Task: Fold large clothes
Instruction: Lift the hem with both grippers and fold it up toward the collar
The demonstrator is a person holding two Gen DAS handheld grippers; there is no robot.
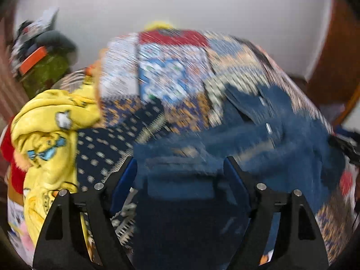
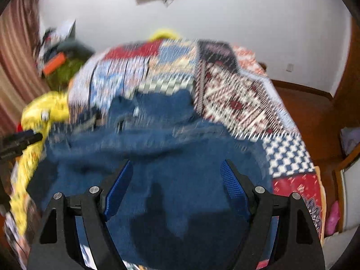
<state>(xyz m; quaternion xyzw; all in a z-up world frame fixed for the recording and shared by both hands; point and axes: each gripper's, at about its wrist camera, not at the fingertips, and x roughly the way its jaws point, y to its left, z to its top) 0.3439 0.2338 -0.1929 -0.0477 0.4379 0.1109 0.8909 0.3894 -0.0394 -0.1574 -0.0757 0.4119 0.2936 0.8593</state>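
Observation:
A blue denim garment (image 1: 281, 139) lies crumpled on a patchwork quilt (image 1: 175, 72) that covers a bed; both views are blurred. My left gripper (image 1: 180, 162) hovers over the garment's near part, jaws wide apart. Dark denim shows below and between the blue pads (image 1: 126, 184), and they do not press on it. In the right wrist view the same denim garment (image 2: 157, 139) fills the middle of the quilt (image 2: 236, 94). My right gripper (image 2: 176, 163) stands open above it, and the ribbed pads (image 2: 234, 184) are bare. A black gripper part (image 2: 18, 141) pokes in at the left edge.
A yellow printed cloth (image 1: 49, 121) is bunched on the bed's left side. Behind it stands a green bag (image 1: 45, 69) with an orange item. A striped curtain (image 2: 18, 56) hangs at the left, and a wooden floor (image 2: 303, 103) lies right of the bed.

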